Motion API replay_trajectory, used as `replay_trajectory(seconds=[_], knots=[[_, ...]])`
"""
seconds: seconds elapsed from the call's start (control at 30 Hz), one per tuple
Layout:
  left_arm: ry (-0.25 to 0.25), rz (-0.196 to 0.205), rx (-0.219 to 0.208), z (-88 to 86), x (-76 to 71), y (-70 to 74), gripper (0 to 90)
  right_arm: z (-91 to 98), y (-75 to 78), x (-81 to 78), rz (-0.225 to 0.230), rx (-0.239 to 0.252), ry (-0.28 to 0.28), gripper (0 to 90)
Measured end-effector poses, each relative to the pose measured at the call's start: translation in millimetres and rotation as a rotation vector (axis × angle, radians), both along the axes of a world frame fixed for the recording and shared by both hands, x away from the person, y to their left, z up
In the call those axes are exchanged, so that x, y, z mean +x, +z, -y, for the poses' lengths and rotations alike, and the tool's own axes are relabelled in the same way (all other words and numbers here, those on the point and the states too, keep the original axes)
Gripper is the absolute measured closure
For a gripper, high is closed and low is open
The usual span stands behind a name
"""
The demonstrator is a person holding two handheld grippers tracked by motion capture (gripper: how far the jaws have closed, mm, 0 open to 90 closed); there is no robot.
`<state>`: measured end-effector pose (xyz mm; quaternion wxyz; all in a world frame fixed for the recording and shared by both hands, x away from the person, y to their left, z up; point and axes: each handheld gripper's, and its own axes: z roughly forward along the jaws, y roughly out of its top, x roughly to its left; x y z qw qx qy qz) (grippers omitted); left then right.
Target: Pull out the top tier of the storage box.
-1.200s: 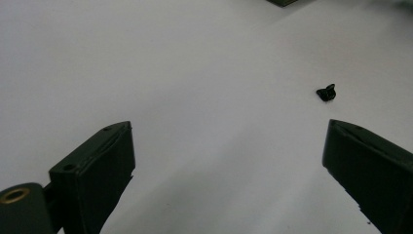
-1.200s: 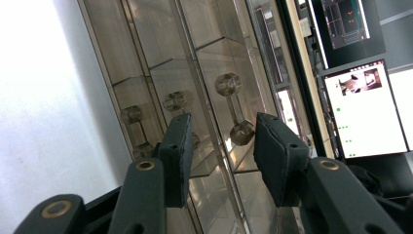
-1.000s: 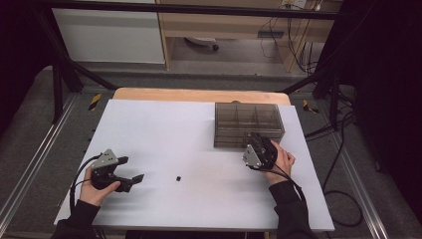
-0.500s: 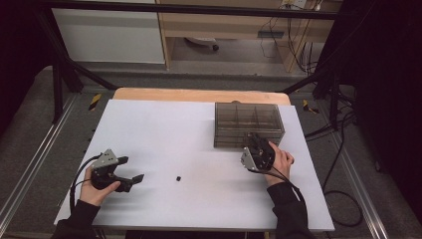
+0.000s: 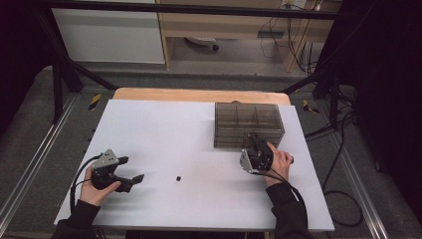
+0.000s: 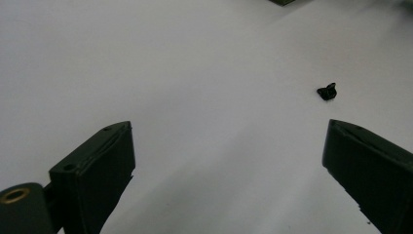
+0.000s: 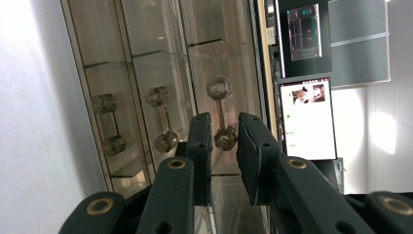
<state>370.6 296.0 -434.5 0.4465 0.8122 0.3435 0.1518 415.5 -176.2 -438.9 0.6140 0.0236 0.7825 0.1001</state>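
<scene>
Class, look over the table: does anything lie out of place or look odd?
One thing stands out: a small black part lies alone on the white table, apart from the clear compartment box, ahead of the open left gripper.

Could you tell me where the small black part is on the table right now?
In the high view the small black part lies alone on the white table, just right of the left gripper and well left of the right gripper.

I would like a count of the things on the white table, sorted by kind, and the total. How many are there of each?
Transparent drawer box: 1
Small black part: 1
Hand-held grippers, left and right: 2
Total: 4
</scene>
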Motion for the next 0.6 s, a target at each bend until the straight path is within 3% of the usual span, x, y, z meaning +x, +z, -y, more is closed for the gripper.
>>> replay_trajectory(seconds=[0.3,0.6], knots=[[0.001,0.001,0.000,0.1,-0.1,0.0,4.7,-1.9,-4.5,-0.8,0.046,-0.034,-0.003,79.3],[0.001,0.002,0.000,0.1,-0.2,0.1,4.7,-3.4,-5.4,-1.1,0.055,-0.059,-0.012,79.7]])
